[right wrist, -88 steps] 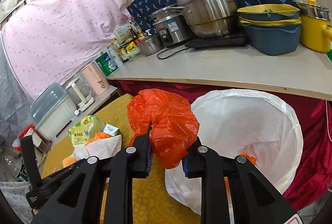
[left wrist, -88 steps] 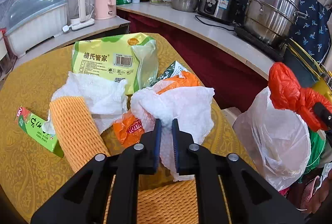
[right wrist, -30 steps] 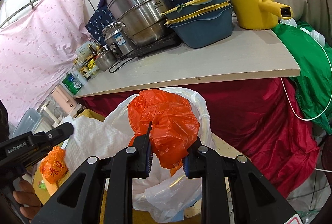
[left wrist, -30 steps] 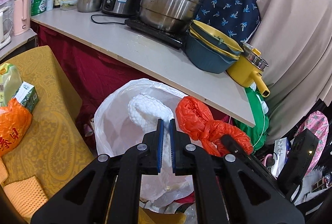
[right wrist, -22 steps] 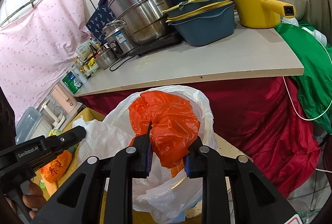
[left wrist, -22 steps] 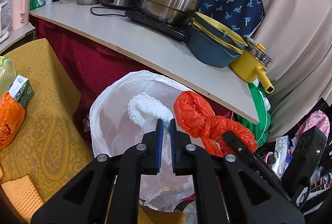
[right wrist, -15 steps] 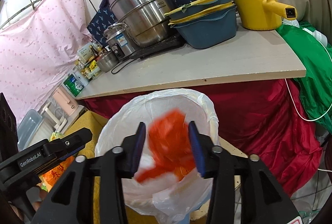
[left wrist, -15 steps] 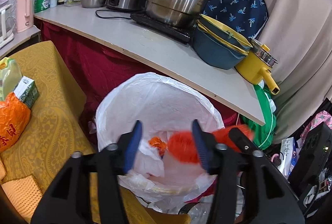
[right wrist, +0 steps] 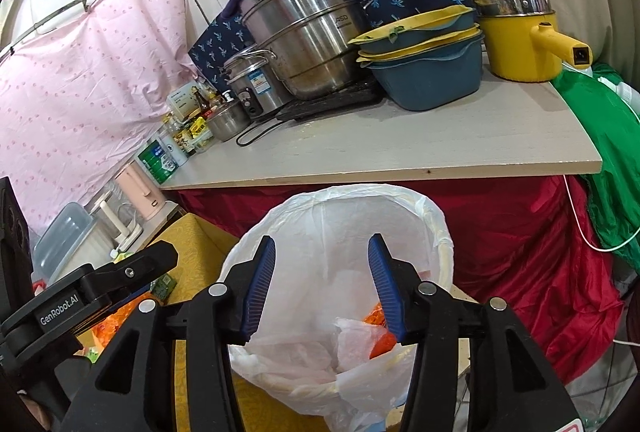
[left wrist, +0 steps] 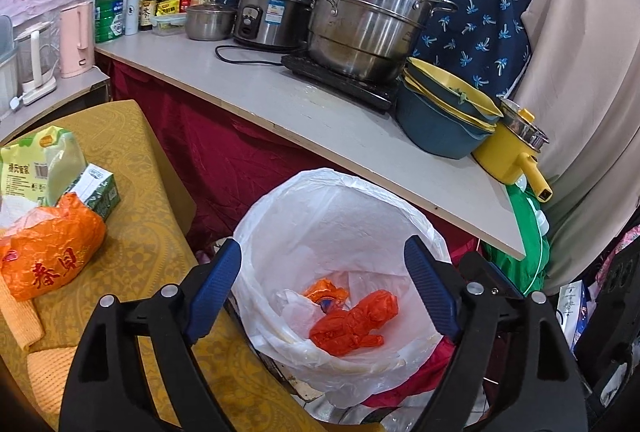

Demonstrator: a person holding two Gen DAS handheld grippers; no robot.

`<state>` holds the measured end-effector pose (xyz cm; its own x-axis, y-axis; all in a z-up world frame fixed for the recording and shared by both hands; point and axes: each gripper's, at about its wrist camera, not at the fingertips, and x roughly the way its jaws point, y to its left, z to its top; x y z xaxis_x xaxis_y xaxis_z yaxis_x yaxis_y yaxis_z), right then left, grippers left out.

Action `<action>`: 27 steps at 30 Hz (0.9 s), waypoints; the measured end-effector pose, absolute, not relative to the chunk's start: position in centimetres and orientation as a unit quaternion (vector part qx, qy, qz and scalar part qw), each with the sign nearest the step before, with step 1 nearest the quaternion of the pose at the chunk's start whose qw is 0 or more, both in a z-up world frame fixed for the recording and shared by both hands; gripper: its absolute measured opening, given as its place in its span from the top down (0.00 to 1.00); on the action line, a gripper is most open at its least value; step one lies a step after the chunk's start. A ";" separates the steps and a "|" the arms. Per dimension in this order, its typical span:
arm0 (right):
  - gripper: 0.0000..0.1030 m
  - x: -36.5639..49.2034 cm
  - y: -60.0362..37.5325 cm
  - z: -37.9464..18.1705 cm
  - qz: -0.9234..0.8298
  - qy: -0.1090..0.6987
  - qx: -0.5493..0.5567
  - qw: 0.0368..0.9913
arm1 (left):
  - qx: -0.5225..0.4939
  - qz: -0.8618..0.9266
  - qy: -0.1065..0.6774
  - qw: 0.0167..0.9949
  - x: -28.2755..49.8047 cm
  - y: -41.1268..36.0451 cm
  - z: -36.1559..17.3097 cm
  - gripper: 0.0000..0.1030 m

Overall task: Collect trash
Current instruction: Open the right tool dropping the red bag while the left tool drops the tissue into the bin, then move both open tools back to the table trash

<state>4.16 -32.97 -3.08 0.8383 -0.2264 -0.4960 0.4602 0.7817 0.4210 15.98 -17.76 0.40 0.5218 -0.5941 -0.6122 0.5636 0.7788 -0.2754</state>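
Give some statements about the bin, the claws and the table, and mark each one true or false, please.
1. A red bag lies inside the bin. True.
2. The left claw grips a paper towel. False: nothing is between its jaws, which are opening.
3. An orange bag lies on the table. True.
4. The bin has no liner. False: a white bag lines it.
5. The right claw is over the bin, with nothing between its jaws. True.

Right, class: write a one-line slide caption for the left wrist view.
Left gripper opening, empty, above the white-lined bin; a crumpled red bag lies inside.
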 end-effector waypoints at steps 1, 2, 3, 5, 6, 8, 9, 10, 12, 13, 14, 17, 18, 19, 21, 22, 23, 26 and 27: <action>0.54 4.2 -32.7 -2.9 -0.185 0.214 0.271 0.920 | -0.022 -0.331 0.358 0.873 15.9 -17.6 0.6 0.22; 0.54 4.3 -32.3 -2.6 -0.182 0.213 0.269 0.921 | -0.024 -0.329 0.357 0.874 15.9 -17.3 0.7 0.22; 0.54 4.5 -32.0 -2.4 -0.179 0.213 0.267 0.923 | -0.027 -0.327 0.355 0.876 15.9 -16.9 0.9 0.22; 0.54 4.7 -31.3 -2.0 -0.173 0.213 0.262 0.925 | -0.030 -0.321 0.351 0.879 15.8 -16.3 1.3 0.20; 0.53 4.8 -30.9 -1.7 -0.170 0.213 0.260 0.927 | -0.032 -0.318 0.348 0.881 15.7 -15.8 1.5 0.18; 0.53 5.0 -30.2 -1.3 -0.163 0.212 0.255 0.929 | -0.037 -0.310 0.342 0.886 15.6 -14.8 1.9 0.18; 0.53 5.1 -29.8 -1.2 -0.160 0.213 0.254 0.930 | -0.038 -0.307 0.341 0.888 15.6 -14.4 2.1 0.17; 0.53 5.3 -29.3 -1.0 -0.156 0.213 0.252 0.931 | -0.039 -0.303 0.340 0.889 15.6 -14.0 2.3 0.17; 0.53 5.6 -28.5 -0.6 -0.149 0.214 0.248 0.933 | -0.041 -0.293 0.336 0.894 15.7 -13.1 2.6 0.17; 0.52 5.7 -28.2 -0.5 -0.146 0.215 0.246 0.934 | -0.043 -0.287 0.335 0.896 15.8 -12.6 2.7 0.16; 0.51 5.8 -27.7 -0.3 -0.142 0.216 0.243 0.935 | -0.047 -0.282 0.334 0.898 15.8 -12.0 2.8 0.15; 0.46 6.4 -26.0 0.3 -0.130 0.216 0.232 0.939 | -0.059 -0.269 0.334 0.901 16.0 -10.4 3.0 0.14; 0.45 6.4 -25.6 0.4 -0.127 0.216 0.230 0.940 | -0.064 -0.262 0.334 0.903 16.1 -9.5 3.1 0.14; 0.44 6.6 -24.9 0.6 -0.124 0.216 0.226 0.942 | -0.067 -0.257 0.333 0.905 16.2 -9.0 3.1 0.14; 0.42 6.8 -24.0 0.8 -0.118 0.217 0.222 0.943 | -0.072 -0.246 0.332 0.908 16.3 -7.7 3.2 0.14; 0.42 6.9 -23.6 0.9 -0.115 0.218 0.221 0.944 | -0.074 -0.239 0.332 0.910 16.4 -7.0 3.2 0.13; 0.41 7.1 -23.1 1.0 -0.111 0.219 0.217 0.945 | -0.076 -0.234 0.332 0.911 16.4 -6.5 3.2 0.13; 0.40 7.6 -21.8 1.2 -0.100 0.223 0.212 0.946 | -0.091 -0.216 0.333 0.914 16.7 -4.1 3.2 0.10; 0.39 7.8 -21.3 1.3 -0.096 0.225 0.210 0.947 | -0.095 -0.209 0.334 0.914 16.8 -3.4 3.1 0.10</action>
